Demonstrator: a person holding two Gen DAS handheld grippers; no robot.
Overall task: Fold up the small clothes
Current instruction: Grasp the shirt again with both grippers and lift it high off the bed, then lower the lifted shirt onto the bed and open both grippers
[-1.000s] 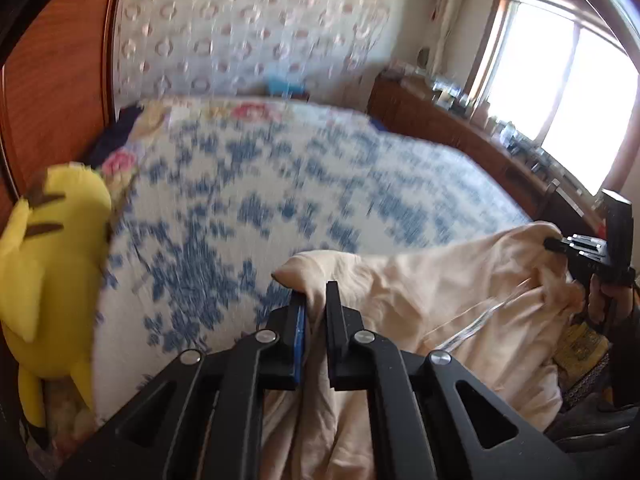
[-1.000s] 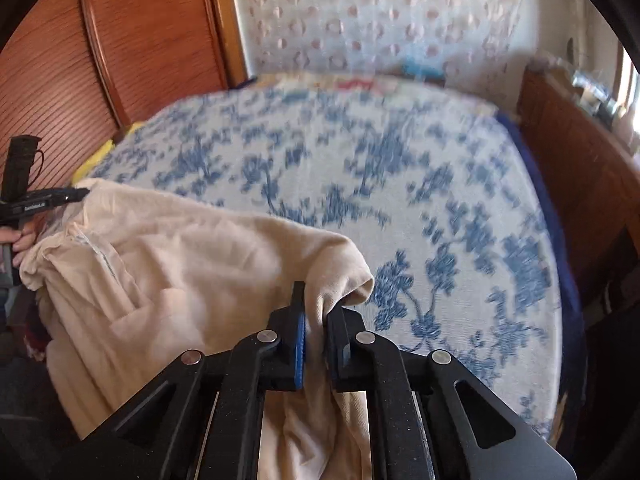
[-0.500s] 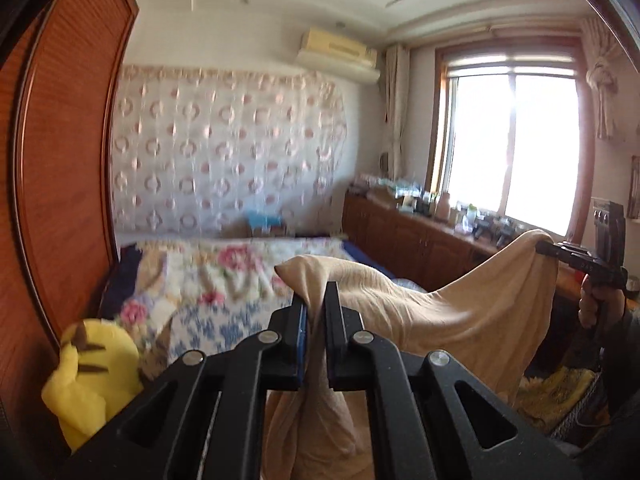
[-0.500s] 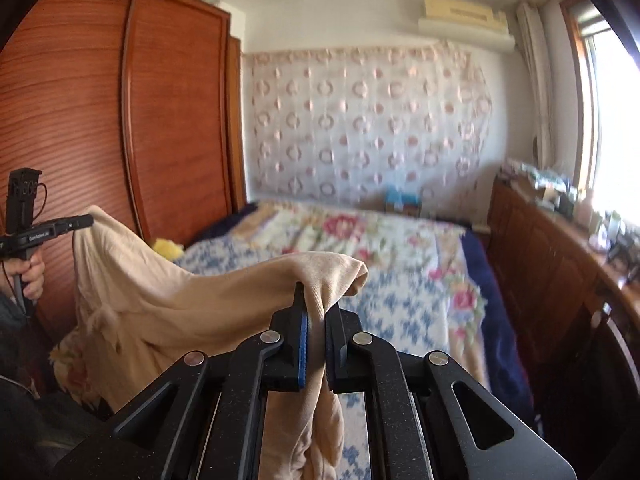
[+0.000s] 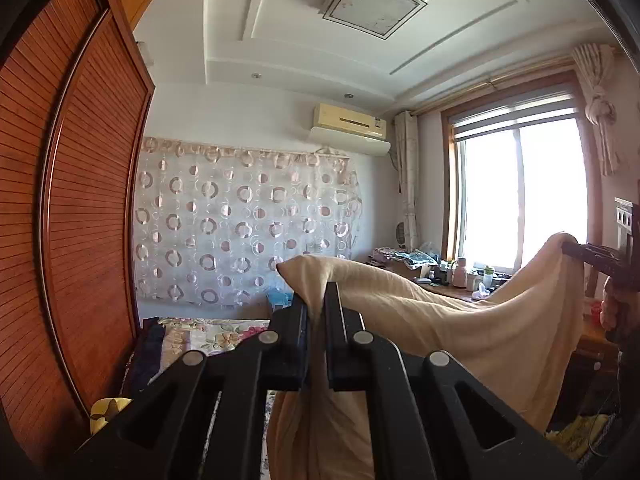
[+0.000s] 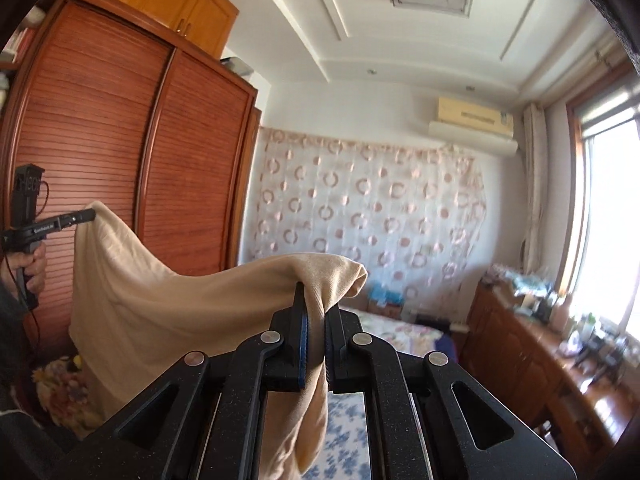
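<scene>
A cream cloth garment [image 5: 460,320] hangs in the air, stretched between both grippers. My left gripper [image 5: 316,300] is shut on one top corner; the cloth drapes down between its fingers. My right gripper [image 6: 314,304] is shut on the other top corner of the same garment [image 6: 160,312]. The right gripper also shows at the right edge of the left wrist view [image 5: 588,256], and the left gripper at the left edge of the right wrist view [image 6: 76,218]. The garment's lower edge is hidden behind the gripper bodies.
The bed with a blue floral cover [image 6: 348,432] lies below. A red-brown wardrobe [image 6: 120,160] stands at the left. A wooden sideboard with clutter [image 6: 560,344] runs under the window [image 5: 520,192]. A yellow plush toy [image 5: 104,410] lies by the wardrobe.
Both grippers have risen and tilted up, lifting the garment off the bed. The views now show walls and ceiling rather than the bed cover.
</scene>
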